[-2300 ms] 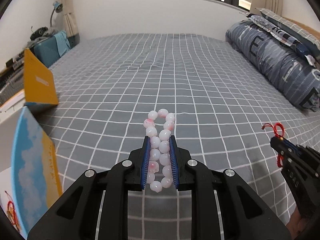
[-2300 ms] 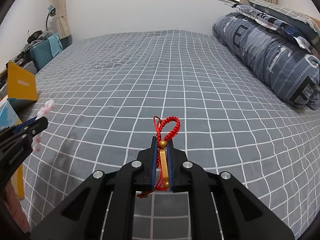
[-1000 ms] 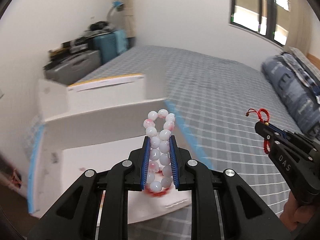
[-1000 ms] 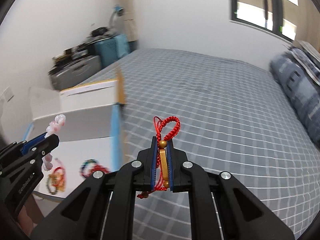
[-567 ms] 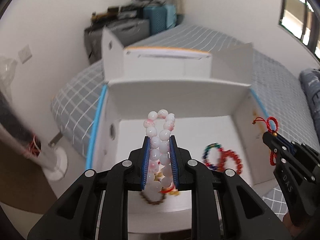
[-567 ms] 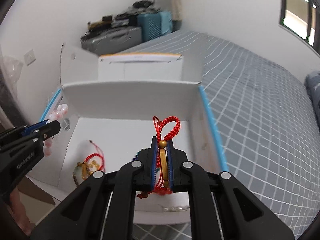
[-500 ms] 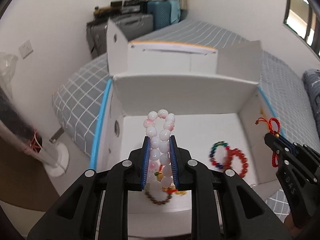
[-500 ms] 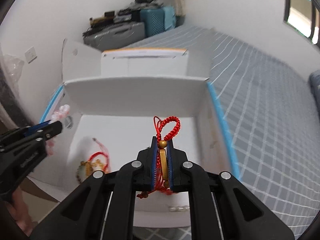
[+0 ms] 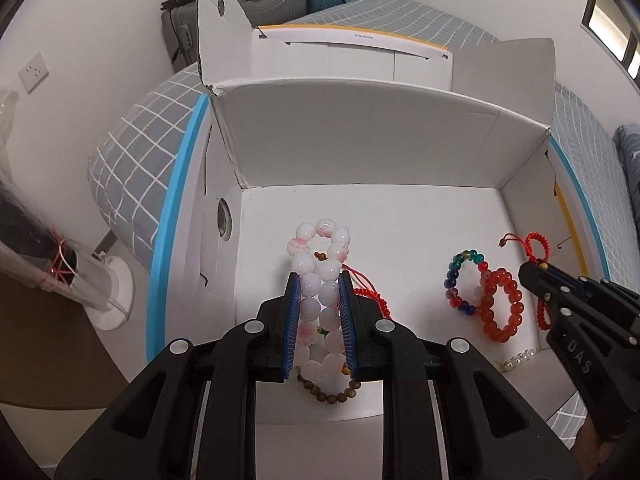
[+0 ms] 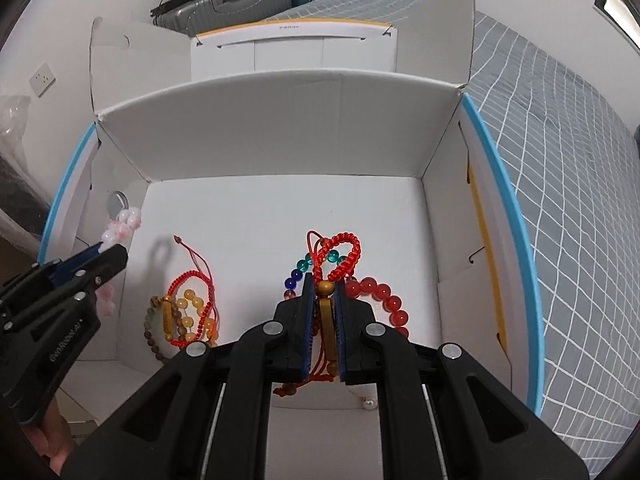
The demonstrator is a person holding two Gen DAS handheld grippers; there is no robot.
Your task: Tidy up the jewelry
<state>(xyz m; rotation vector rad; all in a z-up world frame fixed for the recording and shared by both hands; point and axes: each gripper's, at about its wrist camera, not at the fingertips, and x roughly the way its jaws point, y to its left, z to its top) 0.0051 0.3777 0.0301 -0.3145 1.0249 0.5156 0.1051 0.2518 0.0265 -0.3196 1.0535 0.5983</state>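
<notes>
Both grippers have swung from the bed to above the open white box [image 9: 360, 128]. The left gripper [image 9: 319, 320] clamps the pink bead bracelet [image 9: 320, 280] at frame centre, the right gripper [image 10: 323, 320] the red cord bracelet [image 10: 336, 256] (others already lie inside), so release looks next.

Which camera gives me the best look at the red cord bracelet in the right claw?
Right wrist: the red cord bracelet sits centered, pinched in the right claw. Left wrist shows only its loop at the frame edge.

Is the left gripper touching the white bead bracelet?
Touching. The left wrist view shows the left gripper shut on the white bead bracelet, both blue pads pressed against its beads above the box.
</notes>
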